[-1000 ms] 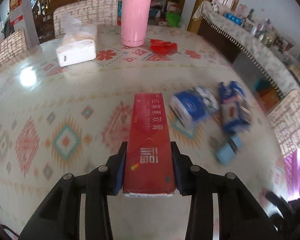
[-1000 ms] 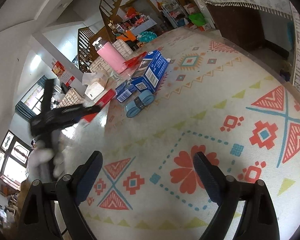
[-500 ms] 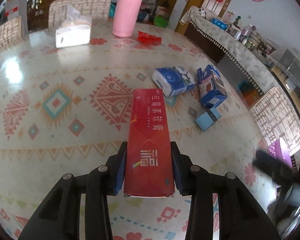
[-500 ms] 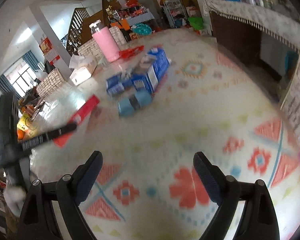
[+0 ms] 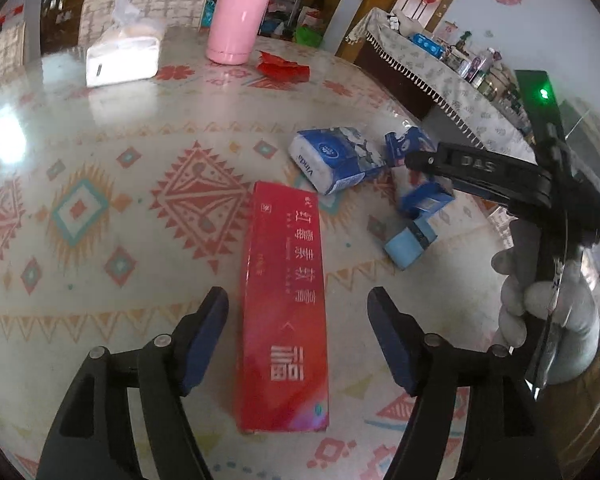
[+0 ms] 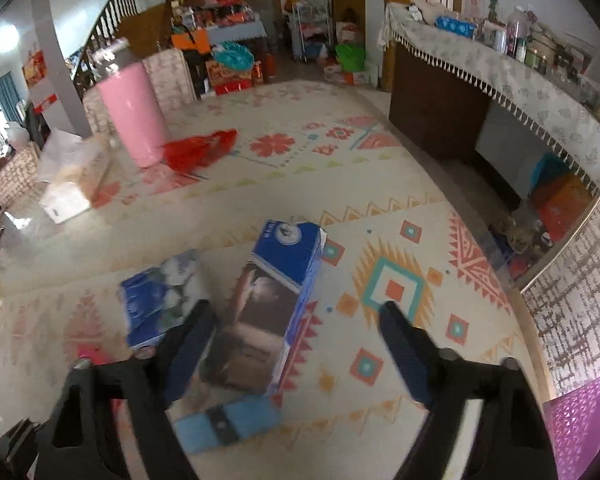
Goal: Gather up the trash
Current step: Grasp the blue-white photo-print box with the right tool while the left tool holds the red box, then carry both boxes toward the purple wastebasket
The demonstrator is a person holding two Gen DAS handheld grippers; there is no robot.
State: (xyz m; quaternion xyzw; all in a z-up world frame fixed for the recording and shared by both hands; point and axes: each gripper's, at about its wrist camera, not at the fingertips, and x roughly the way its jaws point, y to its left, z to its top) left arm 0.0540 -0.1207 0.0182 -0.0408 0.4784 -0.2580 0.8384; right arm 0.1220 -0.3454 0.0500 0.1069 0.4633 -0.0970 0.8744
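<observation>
A long red box (image 5: 284, 304) lies flat on the patterned table (image 5: 100, 208). My left gripper (image 5: 296, 296) straddles its near end; its jaws are opening and both pads stand clear of the box. My right gripper (image 6: 296, 312) hovers over a blue carton (image 6: 276, 300) with its jaws closing. The carton lies between the pads, which do not press on it. A blue tissue pack (image 6: 160, 296) lies left of the carton and a light-blue packet (image 6: 228, 424) lies nearer. A crumpled red wrapper (image 6: 200, 148) lies by the pink tumbler (image 6: 134, 116).
A white tissue box (image 5: 122, 56) stands at the far left of the table. A gloved hand (image 5: 540, 320) holds the right gripper at the right of the left wrist view. A purple plastic thing (image 6: 580, 420) sits beyond the table's right edge, near a cloth-covered sideboard (image 6: 500, 92).
My left gripper has let go of the red box, which now lies on the table. My right gripper swung across the table to the blue carton and its jaws narrowed.
</observation>
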